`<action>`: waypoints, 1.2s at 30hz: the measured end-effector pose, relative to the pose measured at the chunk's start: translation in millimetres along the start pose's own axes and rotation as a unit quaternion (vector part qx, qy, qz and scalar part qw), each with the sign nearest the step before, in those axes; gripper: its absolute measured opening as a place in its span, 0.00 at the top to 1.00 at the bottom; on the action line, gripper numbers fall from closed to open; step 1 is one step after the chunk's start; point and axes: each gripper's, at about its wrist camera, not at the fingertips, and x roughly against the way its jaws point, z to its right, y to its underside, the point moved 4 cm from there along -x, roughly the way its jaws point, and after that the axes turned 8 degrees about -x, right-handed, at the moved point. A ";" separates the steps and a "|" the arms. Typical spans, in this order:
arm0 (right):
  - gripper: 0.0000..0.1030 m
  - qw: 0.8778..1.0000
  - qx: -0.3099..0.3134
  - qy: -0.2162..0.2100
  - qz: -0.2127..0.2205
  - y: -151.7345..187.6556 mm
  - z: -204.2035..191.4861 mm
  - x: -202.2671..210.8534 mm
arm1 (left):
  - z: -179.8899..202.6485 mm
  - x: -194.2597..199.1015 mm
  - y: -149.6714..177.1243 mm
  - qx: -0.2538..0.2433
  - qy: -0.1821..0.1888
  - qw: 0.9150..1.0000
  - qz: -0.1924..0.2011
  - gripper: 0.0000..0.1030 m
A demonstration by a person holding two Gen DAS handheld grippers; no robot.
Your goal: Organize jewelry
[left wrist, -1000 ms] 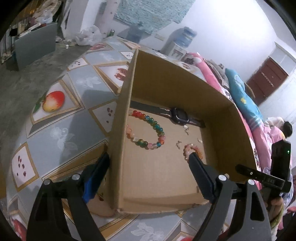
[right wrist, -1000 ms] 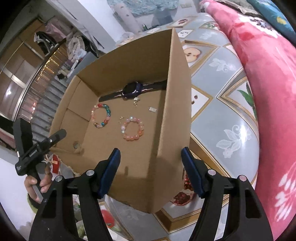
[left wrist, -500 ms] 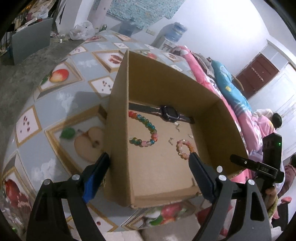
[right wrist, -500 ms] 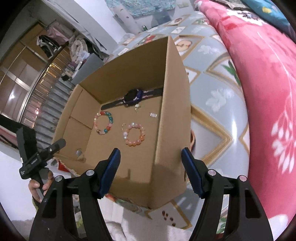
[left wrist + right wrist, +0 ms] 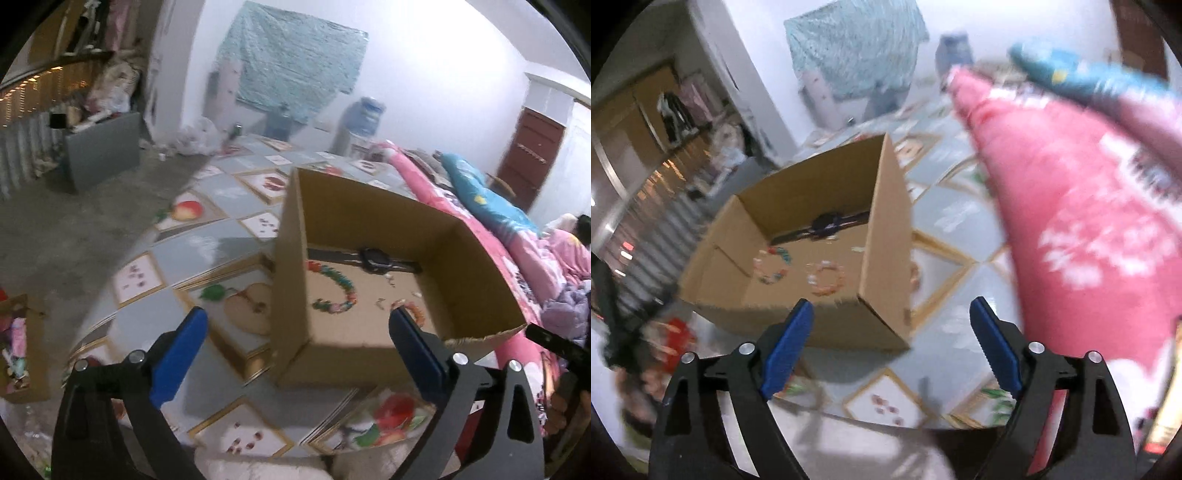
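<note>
An open cardboard box (image 5: 291,258) (image 5: 886,229) sits near the front edge of the fruit-patterned mat. Inside lie a black watch (image 5: 375,258) (image 5: 825,221), a multicoloured bead bracelet (image 5: 338,291) (image 5: 774,266), a pink bead bracelet (image 5: 412,308) (image 5: 827,280) and a few small pieces. My left gripper (image 5: 295,332) is open and empty, back from the box's near left corner. My right gripper (image 5: 890,325) is open and empty, back from the near right corner. The right wrist view is blurred.
A pink quilt (image 5: 1089,229) and blue pillow (image 5: 487,203) lie right of the box. The mat (image 5: 207,251) ends just in front of the box. A small box of clutter (image 5: 18,350) sits on the concrete floor at left. A grey panel (image 5: 103,151) stands far left.
Both grippers have pulled back and up from the box, which earlier sat between their fingers. The box now looks smaller and farther away. The jewelry inside has not shifted.
</note>
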 end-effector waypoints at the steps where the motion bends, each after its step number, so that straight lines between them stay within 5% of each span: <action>1: 0.15 1.000 0.015 0.015 0.017 6.9 -3.8 7.1 | -1.1 1.8 0.7 0.002 -0.007 1.000 0.000 0.06; 9: 0.10 0.995 0.095 -0.012 0.026 58.5 -53.7 9.4 | 10.3 23.7 25.0 -0.041 -0.113 0.993 0.003 0.06; 12: 0.10 0.996 0.087 -0.023 0.004 63.6 -66.1 -3.0 | 21.9 17.6 29.6 -0.061 -0.116 0.991 -0.016 0.06; 24: 0.08 0.994 0.080 0.069 -0.001 51.9 -75.7 -26.5 | 70.2 -29.5 54.1 -0.052 -0.064 0.989 -0.119 0.06; 36: 0.08 0.994 0.072 0.078 -0.026 54.1 -72.8 -32.5 | 74.0 -39.4 48.8 -0.045 -0.071 0.988 -0.130 0.06</action>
